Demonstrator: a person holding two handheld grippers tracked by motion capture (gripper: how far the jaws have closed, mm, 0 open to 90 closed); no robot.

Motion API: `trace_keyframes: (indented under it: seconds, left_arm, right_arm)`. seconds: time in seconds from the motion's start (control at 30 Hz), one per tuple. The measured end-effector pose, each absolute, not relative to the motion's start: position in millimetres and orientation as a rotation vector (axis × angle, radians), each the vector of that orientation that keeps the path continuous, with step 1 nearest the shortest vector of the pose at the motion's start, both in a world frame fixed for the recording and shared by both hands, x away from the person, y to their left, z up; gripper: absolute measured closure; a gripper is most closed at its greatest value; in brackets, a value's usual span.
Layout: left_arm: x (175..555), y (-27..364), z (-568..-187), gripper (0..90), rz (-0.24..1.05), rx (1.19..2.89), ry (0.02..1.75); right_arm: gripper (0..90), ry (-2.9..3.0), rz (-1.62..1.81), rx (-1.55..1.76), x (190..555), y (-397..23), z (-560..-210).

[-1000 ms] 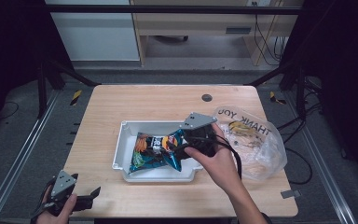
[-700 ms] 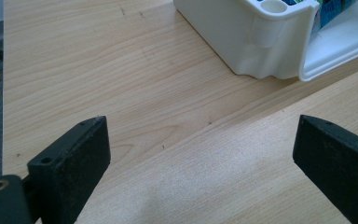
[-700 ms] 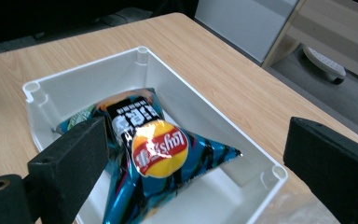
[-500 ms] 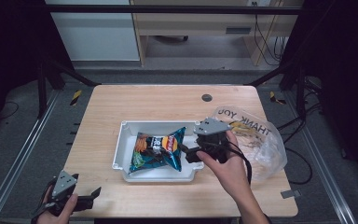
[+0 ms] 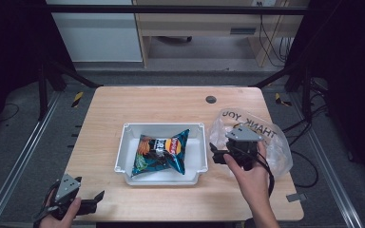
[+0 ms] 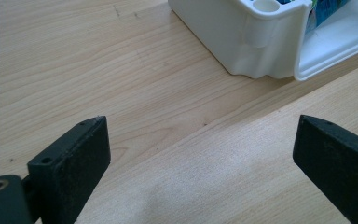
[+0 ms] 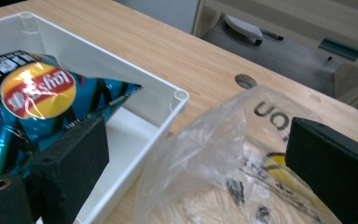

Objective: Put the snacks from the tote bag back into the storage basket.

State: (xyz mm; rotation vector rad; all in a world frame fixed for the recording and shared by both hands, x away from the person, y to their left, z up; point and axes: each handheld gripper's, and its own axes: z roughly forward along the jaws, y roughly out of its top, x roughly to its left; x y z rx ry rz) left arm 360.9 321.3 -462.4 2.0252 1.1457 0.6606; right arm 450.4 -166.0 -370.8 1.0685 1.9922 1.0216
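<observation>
High view: a pale wooden table (image 5: 171, 102) fills the middle of the frame. At its centre sits a white plastic tray (image 5: 123, 152), and a blue chip bag (image 5: 164, 152) lies flat inside it, its long axis running from the tray's lower left corner up toward its upper right.

Right of the tray lies a crumpled clear plastic bag (image 5: 278, 147) printed with "THANK YOU". The right gripper (image 5: 217, 157), held in a hand entering from the bottom edge, sits between tray and plastic bag, touching or just above the bag's left edge. Its jaws point left toward the tray, stand apart and hold nothing.

The left gripper (image 5: 95, 199) rests at the lower left of the frame near the table's front edge, well apart from the tray, its jaws also spread and empty.

Right gripper view: the two black jaws frame the tray's corner at centre, the chip bag (image 7: 32, 98) at left and the plastic bag (image 7: 223, 158) at lower right, lying directly between the jaws.

Left gripper view: open jaws rise over bare wood, with the tray's corner (image 6: 242, 42) at upper right.

The plastic bag lies right under the right gripper, so that hand is far nearer for whatever comes out of it next; the tray waits just to its left.
</observation>
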Motion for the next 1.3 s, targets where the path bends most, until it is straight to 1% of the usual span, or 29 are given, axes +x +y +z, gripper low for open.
trace_keyframes:
  seconds: [0.27, 0.6, 0.87, 1.3]
  left_arm:
    - [360.9, 317.7, -463.0, 3.5, 0.660, 2.044, 1.131]
    - [361.2, 316.9, -463.7, 3.5, 0.661, 2.049, 1.132]
    - [361.3, 316.5, -464.6, 3.5, 0.654, 2.058, 1.130]
    - [361.5, 317.0, -464.7, 3.5, 0.656, 2.057, 1.133]
  right_arm:
    - [7.3, 2.007, 0.953, 1.138, 451.1, -191.4, -393.1]
    - [7.7, 2.032, 0.887, 1.203, 453.8, -211.5, -418.8]
    - [7.5, 2.097, 0.839, 1.246, 453.9, -217.1, -440.1]
    - [7.1, 2.179, 0.802, 1.215, 449.8, -213.1, -460.7]
